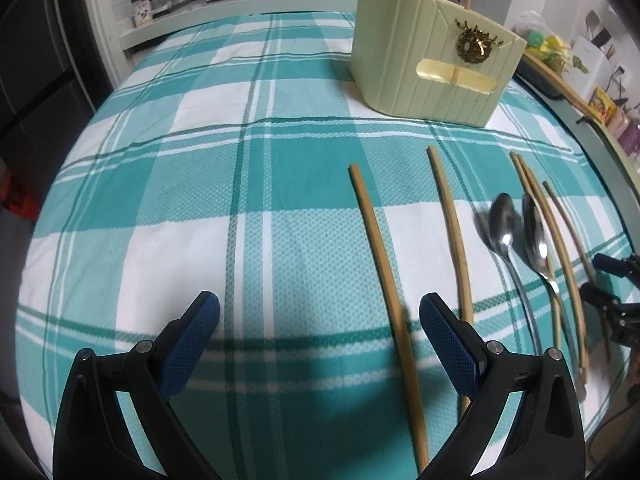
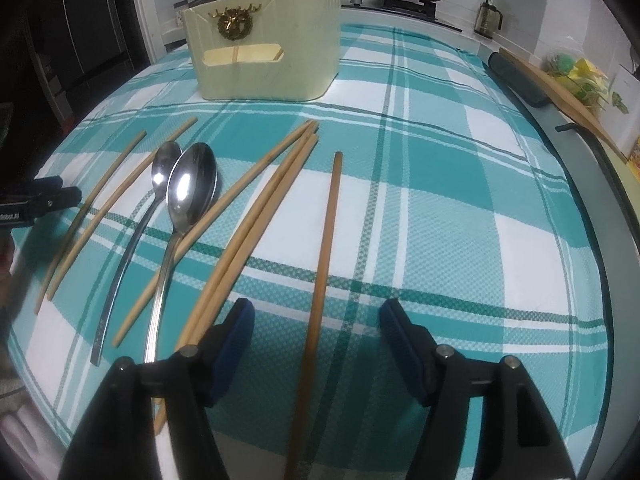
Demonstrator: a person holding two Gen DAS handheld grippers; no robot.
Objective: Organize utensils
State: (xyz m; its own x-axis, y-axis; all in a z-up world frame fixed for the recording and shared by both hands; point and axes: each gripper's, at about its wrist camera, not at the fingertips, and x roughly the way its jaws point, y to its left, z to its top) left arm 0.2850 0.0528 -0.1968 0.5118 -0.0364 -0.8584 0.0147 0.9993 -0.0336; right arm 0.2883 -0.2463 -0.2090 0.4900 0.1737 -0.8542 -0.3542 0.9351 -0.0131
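Both the left gripper (image 1: 319, 314) and the right gripper (image 2: 317, 322) are wide open and hold nothing. Chopsticks (image 2: 256, 216) and two spoons (image 2: 191, 184) lie on the checked cloth (image 2: 440, 208), in front of the green holder box (image 2: 264, 40)

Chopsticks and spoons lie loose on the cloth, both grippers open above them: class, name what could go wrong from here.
1. The right gripper straddles one chopstick, but a touching pair lies just beside its left finger; closing could nudge or catch them.
2. One spoon rests across a chopstick, so lifting either may drag the other.
3. The holder stands far back, so a thin stick held at one end may tilt or slip on the way.
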